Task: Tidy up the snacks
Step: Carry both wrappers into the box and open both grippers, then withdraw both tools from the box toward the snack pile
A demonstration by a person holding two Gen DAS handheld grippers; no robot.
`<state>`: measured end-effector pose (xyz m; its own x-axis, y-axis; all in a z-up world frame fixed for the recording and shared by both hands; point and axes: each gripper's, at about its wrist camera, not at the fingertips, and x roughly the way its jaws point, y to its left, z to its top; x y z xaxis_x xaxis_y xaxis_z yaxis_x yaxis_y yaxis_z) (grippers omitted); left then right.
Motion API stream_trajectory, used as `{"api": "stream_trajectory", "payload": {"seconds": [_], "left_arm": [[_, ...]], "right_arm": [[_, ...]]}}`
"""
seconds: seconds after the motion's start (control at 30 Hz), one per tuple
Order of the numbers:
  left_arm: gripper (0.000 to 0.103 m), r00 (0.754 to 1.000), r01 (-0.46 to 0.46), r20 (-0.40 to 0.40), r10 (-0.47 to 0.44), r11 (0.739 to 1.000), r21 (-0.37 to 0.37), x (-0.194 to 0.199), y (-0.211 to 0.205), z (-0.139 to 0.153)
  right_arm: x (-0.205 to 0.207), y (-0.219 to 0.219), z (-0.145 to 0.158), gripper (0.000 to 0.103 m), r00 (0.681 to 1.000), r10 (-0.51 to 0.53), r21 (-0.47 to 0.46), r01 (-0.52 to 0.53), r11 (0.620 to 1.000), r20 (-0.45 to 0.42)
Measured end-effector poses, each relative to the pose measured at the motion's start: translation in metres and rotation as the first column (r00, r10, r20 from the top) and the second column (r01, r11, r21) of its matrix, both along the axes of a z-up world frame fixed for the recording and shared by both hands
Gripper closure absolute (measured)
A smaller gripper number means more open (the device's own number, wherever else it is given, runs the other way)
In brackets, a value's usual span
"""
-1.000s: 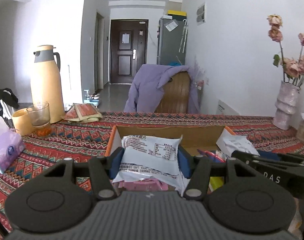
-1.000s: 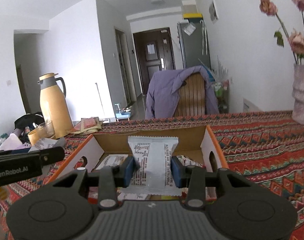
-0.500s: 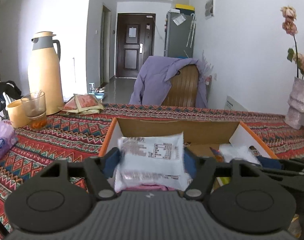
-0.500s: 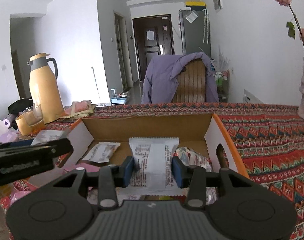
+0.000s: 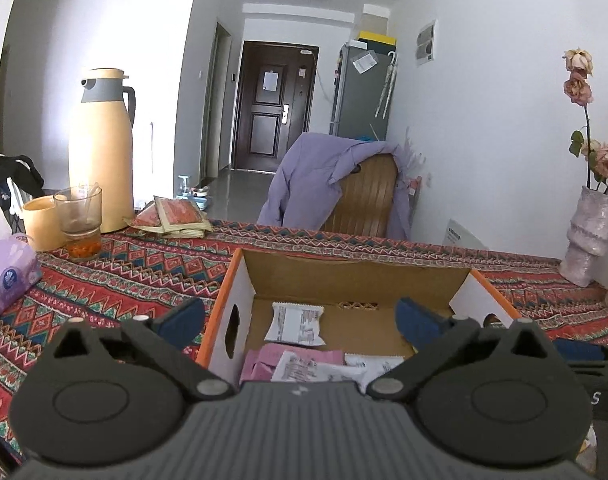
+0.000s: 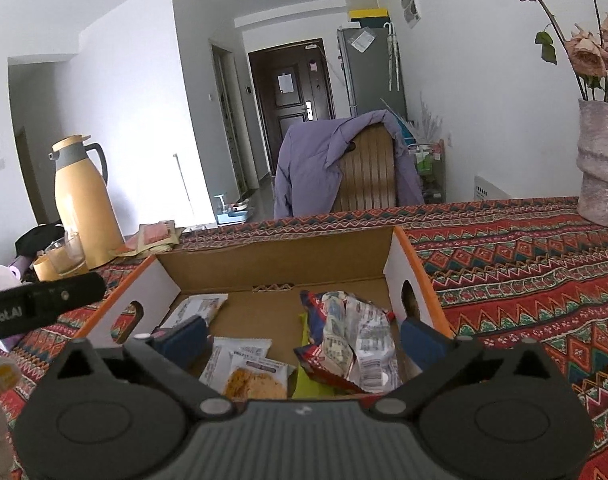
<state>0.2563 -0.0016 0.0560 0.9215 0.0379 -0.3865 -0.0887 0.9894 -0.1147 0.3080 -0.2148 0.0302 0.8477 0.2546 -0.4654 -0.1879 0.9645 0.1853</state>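
Jaws on both grippers have just been opening, now spread wide w/ nothing between the pads. Left gripper (image 5: 299, 320) hangs over the cardboard box (image 5: 344, 270); below it a white packet (image 5: 295, 324) lies flat on the box floor, pink packet (image 5: 263, 364) nearer the camera. Right gripper (image 6: 299, 336) is over the same box, above a cracker packet (image 6: 243, 368) & a crumpled red-and-white wrapper (image 6: 352, 340). Box sits on the patterned tablecloth (image 6: 524, 280); yellow thermos (image 5: 101, 152) far left.
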Motion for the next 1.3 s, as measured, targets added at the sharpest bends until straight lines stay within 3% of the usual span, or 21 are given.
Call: {"api": "stream_trajectory", "payload": {"seconds": [0.63,0.9,1.3], "left_arm": [[0.0,0.999,0.049,0.024,-0.049,0.999,-0.009,-0.074,0.01,0.001],[0.0,0.997,0.079,0.003,-0.079,0.997,0.015,-0.103,0.011,-0.017],[0.0,0.996,0.06,-0.068,-0.061,0.998,-0.014,-0.128,0.023,-0.059]], "right_arm": [[-0.076,-0.013,0.011,0.0,0.998,0.03,-0.058,-0.027,0.998,0.058],[-0.109,-0.018,0.001,0.0,0.997,0.042,-0.073,-0.037,0.997,0.059],[-0.143,-0.018,-0.029,0.0,0.998,0.06,-0.087,-0.059,0.994,0.004]]}}
